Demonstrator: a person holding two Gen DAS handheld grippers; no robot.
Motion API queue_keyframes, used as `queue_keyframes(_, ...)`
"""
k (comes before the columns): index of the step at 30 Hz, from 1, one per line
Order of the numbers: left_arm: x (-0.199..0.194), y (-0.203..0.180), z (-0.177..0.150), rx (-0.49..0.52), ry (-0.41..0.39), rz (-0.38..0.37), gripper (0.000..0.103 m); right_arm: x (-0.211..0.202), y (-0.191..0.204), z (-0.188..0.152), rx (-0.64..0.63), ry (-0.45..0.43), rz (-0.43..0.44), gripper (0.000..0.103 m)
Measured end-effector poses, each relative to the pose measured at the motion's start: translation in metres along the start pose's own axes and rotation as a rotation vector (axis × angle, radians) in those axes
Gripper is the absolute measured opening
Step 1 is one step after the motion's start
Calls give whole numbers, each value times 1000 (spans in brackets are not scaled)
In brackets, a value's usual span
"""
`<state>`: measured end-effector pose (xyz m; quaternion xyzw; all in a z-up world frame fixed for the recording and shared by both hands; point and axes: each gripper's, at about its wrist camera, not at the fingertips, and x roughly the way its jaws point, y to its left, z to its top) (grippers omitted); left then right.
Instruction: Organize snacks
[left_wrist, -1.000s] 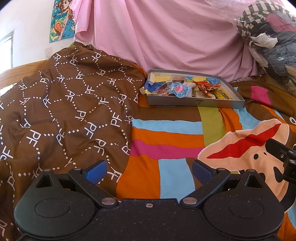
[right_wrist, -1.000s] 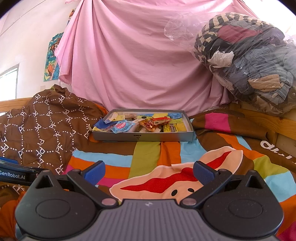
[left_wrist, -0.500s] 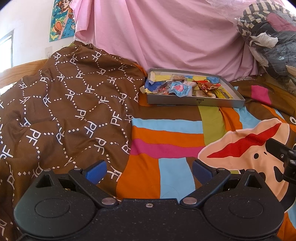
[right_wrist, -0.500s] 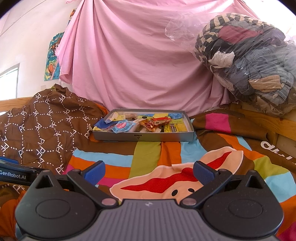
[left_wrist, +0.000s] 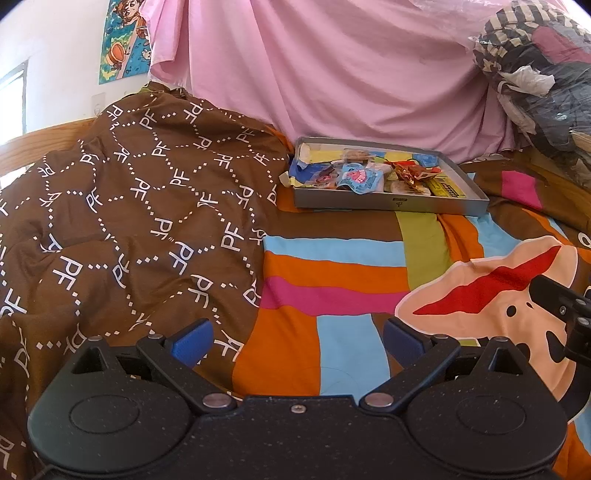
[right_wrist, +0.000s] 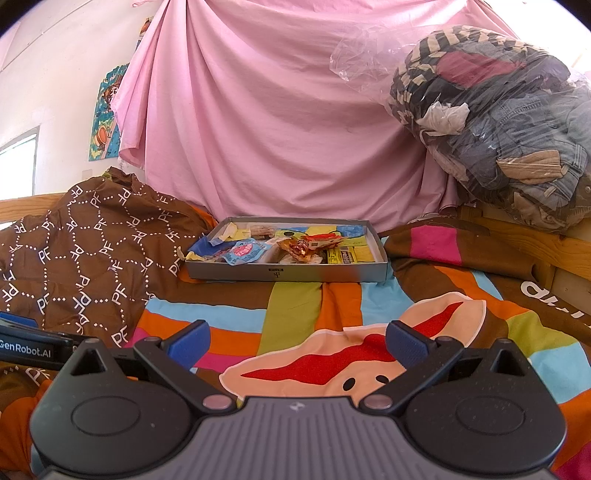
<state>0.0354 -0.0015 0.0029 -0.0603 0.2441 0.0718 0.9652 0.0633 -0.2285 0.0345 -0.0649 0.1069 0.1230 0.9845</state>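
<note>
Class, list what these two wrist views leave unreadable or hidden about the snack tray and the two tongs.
- Snack labels in the grey tray: too small to read in either view.
- Packets at the bottom of the tray: covered by the blue packet and red wrapper on top.
- Right tongs in the left wrist view: cut off by the right edge.
- Left tongs in the right wrist view: cut off by the left edge.

We see the tray (right_wrist: 288, 274) sitting on the bed (right_wrist: 295, 306), far side, with the snack packets (right_wrist: 295, 248) piled inside it. Rumpled blanket (right_wrist: 92, 240) lies left of the tray, touching its left corner. Hanging sheet (right_wrist: 258, 129) is behind the tray. Bagged clothes (right_wrist: 498, 129) sit up right, behind the bed's rail (right_wrist: 554, 251). Poster (left_wrist: 123, 40) on the wall, far left.
</note>
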Motion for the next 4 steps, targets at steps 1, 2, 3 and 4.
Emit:
queue_keyframes(1,0,0,0,-1,0,0,98,0,0,0,0,-1,0,103)
queue_keyframes(2,0,0,0,-1,1,0,98,0,1,0,-1,-1,1,103)
queue_keyframes(3,0,0,0,-1,2,-2,98,0,1,0,-1,-2,1,103)
queue_keyframes(4,0,0,0,-2,4,-4,98,0,1,0,0,-2,1,103)
